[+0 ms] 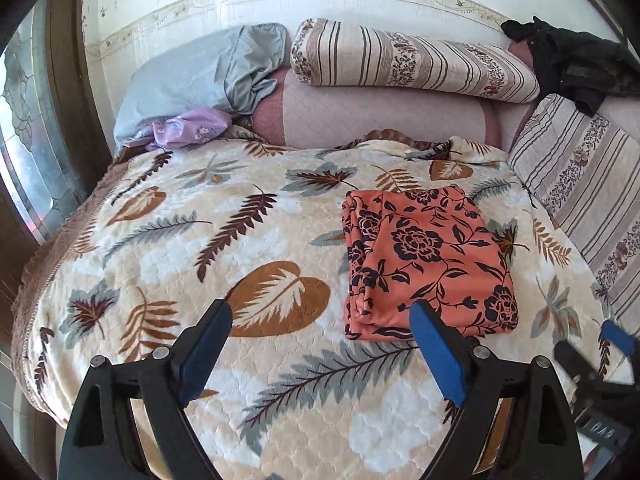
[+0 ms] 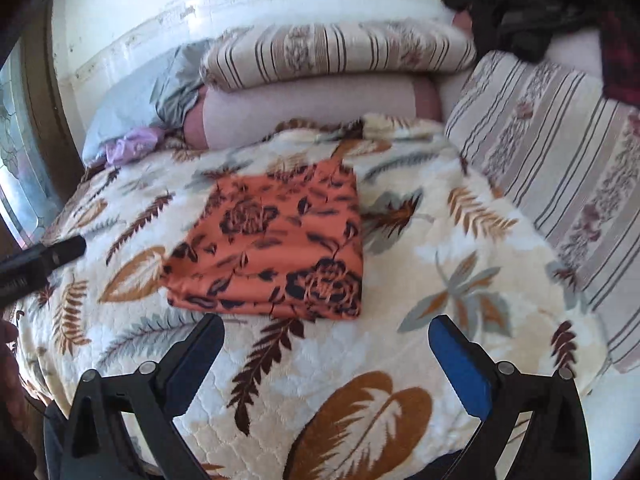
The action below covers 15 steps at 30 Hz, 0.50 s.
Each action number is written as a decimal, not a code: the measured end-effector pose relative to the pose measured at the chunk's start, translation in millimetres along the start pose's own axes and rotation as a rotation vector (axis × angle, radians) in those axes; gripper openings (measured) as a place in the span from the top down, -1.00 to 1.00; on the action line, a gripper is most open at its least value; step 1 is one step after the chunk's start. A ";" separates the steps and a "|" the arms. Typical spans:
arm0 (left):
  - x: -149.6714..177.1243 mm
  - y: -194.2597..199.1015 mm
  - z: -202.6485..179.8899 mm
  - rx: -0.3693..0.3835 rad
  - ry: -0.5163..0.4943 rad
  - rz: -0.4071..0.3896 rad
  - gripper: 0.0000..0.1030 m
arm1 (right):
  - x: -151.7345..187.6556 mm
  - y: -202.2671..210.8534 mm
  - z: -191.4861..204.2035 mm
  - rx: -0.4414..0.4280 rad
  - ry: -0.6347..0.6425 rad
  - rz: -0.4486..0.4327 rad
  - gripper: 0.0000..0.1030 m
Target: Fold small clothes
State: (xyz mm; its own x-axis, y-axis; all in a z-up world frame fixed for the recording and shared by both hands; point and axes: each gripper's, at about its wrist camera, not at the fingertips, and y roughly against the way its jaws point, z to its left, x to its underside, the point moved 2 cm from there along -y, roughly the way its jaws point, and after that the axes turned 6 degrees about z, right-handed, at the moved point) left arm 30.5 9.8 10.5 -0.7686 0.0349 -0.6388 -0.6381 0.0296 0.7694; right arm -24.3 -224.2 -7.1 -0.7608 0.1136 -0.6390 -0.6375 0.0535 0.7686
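Orange floral garment (image 1: 428, 264) lies folded, seemingly in layers; both grippers' fingers spread, empty.

A coral-orange cloth garment with a dark floral print (image 1: 428, 264) lies folded into a flat rectangle on the leaf-patterned bed blanket (image 1: 224, 216).

One marking with characters appeared in either view: pale, upside-down digits on a small label on the black body of the right hand-held gripper (image 1: 600, 412), seen at the lower right edge of the left wrist view. They were too small and blurred to be read with confidence. No brand, sign or wording could be read on the bedding, the pillows, the folded cloth or the wall.
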 end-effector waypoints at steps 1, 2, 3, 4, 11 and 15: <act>1.6 4.4 -1.0 -0.020 0.003 -0.011 -0.75 | -3.7 4.8 1.1 0.013 0.007 -0.008 -1.00; 2.3 6.6 -1.9 -0.037 0.004 -0.011 -0.76 | -6.1 9.7 1.2 0.027 0.015 -0.016 -1.00; 2.7 8.5 -3.3 -0.049 0.003 -0.004 -0.82 | -7.8 12.3 1.3 0.035 0.021 -0.023 -1.00; 3.2 9.8 -4.5 -0.047 0.001 -0.002 -0.88 | -9.0 12.7 2.1 0.041 0.027 -0.025 -1.00; -0.2 21.3 -11.5 -0.012 0.002 -0.051 -0.91 | -10.6 10.0 2.5 0.049 0.031 -0.011 -1.00; -3.2 24.0 -19.7 -0.027 -0.016 -0.063 -0.94 | -14.9 12.9 0.5 0.045 0.022 -0.023 -1.00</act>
State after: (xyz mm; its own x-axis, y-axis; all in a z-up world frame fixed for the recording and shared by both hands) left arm 16.7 -9.3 31.0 -0.7263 0.0499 -0.6855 -0.6862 0.0053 0.7274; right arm -21.1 -224.6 12.3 -0.7490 0.0898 -0.6565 -0.6490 0.1002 0.7542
